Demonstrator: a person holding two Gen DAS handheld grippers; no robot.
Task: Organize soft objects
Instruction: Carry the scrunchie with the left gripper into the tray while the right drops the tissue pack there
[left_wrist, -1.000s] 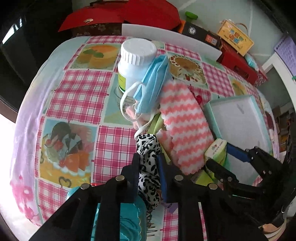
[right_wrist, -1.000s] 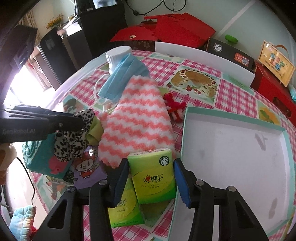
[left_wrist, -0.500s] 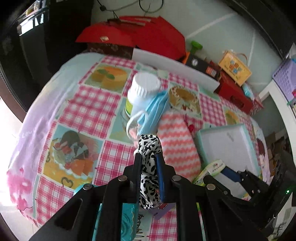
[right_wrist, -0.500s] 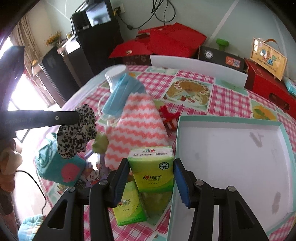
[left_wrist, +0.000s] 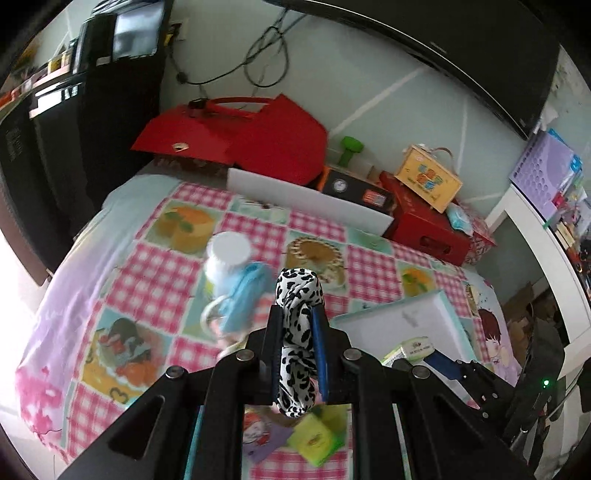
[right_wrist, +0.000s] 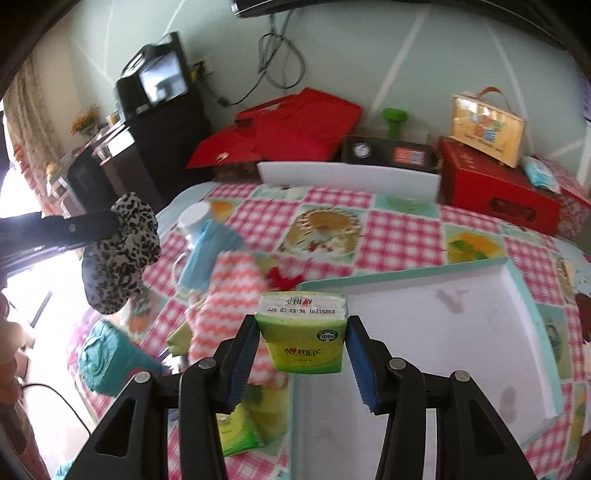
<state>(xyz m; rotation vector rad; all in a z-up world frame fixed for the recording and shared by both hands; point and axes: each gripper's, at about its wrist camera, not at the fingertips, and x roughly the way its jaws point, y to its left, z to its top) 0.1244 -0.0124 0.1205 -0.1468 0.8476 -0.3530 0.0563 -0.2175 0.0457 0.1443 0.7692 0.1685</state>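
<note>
My left gripper (left_wrist: 298, 314) is shut on a black-and-white leopard-print scrunchie (left_wrist: 298, 325), held in the air above the checked tablecloth; the same scrunchie (right_wrist: 120, 254) hangs at the left of the right wrist view. My right gripper (right_wrist: 302, 326) is shut on a green tissue pack (right_wrist: 304, 338), lifted just over the near left corner of the white box lid with a teal rim (right_wrist: 406, 275). On the cloth below lie a pink-and-white zigzag cloth (right_wrist: 229, 291) and a blue face mask (right_wrist: 207, 251) draped on a white bottle (right_wrist: 192, 218).
A second green tissue pack (right_wrist: 236, 430) and a teal pouch (right_wrist: 107, 363) lie near the table's front edge. A small red toy (right_wrist: 282, 277) sits by the lid. A white board (right_wrist: 347, 177) and red boxes (right_wrist: 495, 192) line the far side.
Both grippers rose from the table, the left with the scrunchie and the right with the tissue pack. The views now take in more of the wall and the far boxes.
</note>
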